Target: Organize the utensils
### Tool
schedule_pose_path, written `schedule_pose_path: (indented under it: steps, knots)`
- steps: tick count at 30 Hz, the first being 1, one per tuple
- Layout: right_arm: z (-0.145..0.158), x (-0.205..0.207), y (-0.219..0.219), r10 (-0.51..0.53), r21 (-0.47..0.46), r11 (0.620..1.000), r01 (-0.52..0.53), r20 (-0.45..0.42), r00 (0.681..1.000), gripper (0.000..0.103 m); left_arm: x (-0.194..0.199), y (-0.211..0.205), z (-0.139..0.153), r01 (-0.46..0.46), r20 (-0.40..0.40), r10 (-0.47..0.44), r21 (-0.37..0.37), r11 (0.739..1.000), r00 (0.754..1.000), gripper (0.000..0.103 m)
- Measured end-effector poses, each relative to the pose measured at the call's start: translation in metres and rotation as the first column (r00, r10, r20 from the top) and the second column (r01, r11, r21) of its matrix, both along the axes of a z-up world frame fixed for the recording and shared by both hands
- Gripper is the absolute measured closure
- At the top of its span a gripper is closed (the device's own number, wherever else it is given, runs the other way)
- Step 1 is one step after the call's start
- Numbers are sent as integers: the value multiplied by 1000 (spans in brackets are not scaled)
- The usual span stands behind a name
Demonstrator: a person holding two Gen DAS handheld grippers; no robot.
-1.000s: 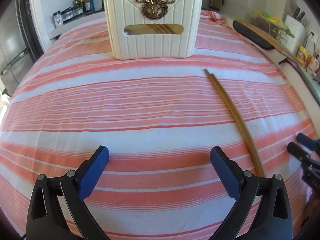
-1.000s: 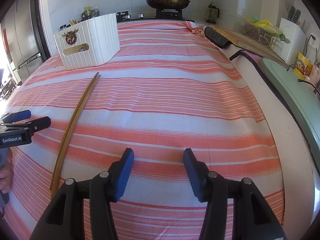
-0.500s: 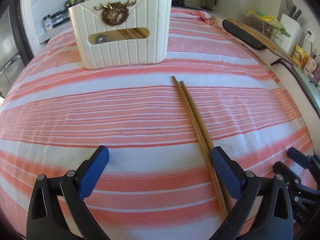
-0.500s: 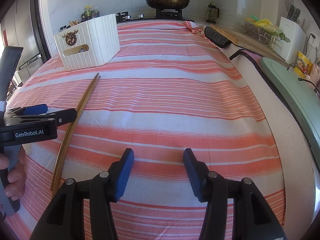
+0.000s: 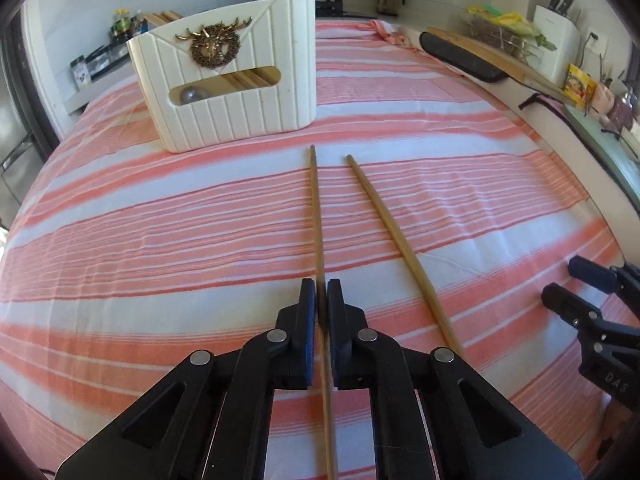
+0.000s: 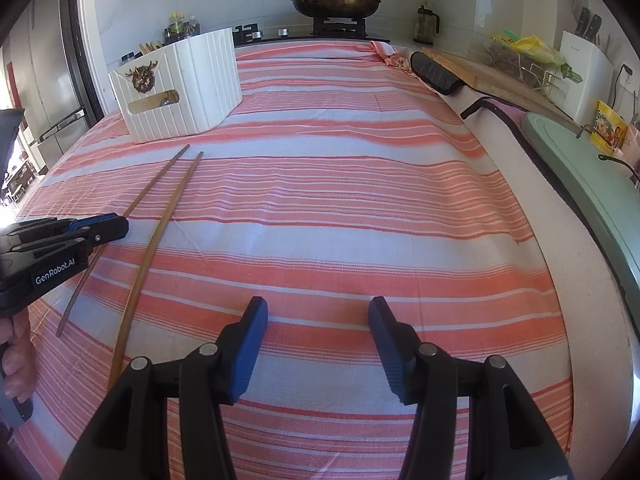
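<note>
Item: my left gripper (image 5: 321, 304), jaws just clamped onto one long brown wooden chopstick (image 5: 317, 224). Its twin chopstick (image 5: 394, 240) lay beside on the striped orange-white cloth (image 5: 160, 248), near the white ribbed utensil box (image 5: 236, 92). My right gripper (image 6: 318, 336) stood half-open, empty.

The left gripper (image 5: 321, 304) has just closed and now pinches one wooden chopstick (image 5: 317, 220) between its blue pads, the stick running forward toward the white ribbed utensil box (image 5: 240, 112). A second chopstick (image 5: 394, 236) lies just to its right on the striped tablecloth (image 5: 160, 240), angled away. The right gripper (image 5: 592, 304) shows at the right edge, apart from both.
</note>
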State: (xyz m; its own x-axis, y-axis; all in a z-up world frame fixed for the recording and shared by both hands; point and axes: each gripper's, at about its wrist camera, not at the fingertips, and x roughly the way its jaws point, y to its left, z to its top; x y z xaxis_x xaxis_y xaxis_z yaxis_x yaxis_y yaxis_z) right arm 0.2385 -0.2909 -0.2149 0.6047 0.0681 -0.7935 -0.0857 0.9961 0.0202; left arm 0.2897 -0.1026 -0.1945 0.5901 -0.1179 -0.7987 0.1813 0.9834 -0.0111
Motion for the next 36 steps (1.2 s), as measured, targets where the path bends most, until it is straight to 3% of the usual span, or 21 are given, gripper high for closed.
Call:
schedule_pose_path:
  steps: [2,6,8,14,16,18,20,22,25,26,28,29,30,31,33,34,36]
  knots:
    - [5,1,5,9,13,1000,-8,-34,999,48,-5,14,2,-23,-3,23,-15,1000,1000,100]
    - [29,-1,35,102,205,975,-90,-45,994,48,-12,45,3,-95,-19,95,-26,995,995,99]
    - [32,4,60,141,212,969,-125,-62,988,48,-16,62,2,-127,-42,125,-44,991,991,99]
    - [6,22,123,208,34,978,-205,-153,966,48,-36,97,0,-186,-56,183,-61,981,982,99]
    - [6,17,133,229,-43,971,-236,-116,966,50,-40,100,0,-183,-52,180,-64,981,982,99]
    - [6,14,133,226,-42,972,-231,-99,969,64,-44,99,0,-174,-45,172,-58,983,984,99]
    - [8,12,127,198,-52,978,-203,-90,976,86,-45,96,-1,-165,-34,164,-44,985,986,99]
    - [8,11,119,173,-51,983,-178,-91,981,93,-47,95,0,-160,-29,159,-38,986,987,99]
    - [9,5,98,123,-61,990,-129,-96,988,96,-49,97,1,-152,-43,150,-50,987,988,98]
    - [8,4,91,111,-58,991,-117,-100,989,96,-50,98,1,-143,-50,140,-54,988,989,93]
    - [9,-3,77,99,-52,993,-105,-111,989,96,-51,101,3,-115,-66,111,-56,992,992,73]
    - [10,-6,70,91,-47,994,-97,-119,989,95,-51,102,5,-102,-70,98,-56,993,993,56]
    - [11,-9,63,83,-33,996,-88,-130,988,93,-51,106,8,-87,-72,83,-62,994,994,46]
    - [13,-11,55,82,-6,996,-84,-141,987,92,-50,110,11,-75,-74,70,-74,994,995,44]
    - [21,-13,41,81,59,996,-73,-151,985,77,-42,120,17,-56,-95,45,-112,992,994,39]
    - [27,-14,37,80,78,995,-69,-153,985,64,-35,124,19,-43,-117,27,-138,989,993,36]
    - [38,-12,35,103,87,992,-91,-155,983,59,-21,130,23,-23,-158,-4,-165,986,987,32]
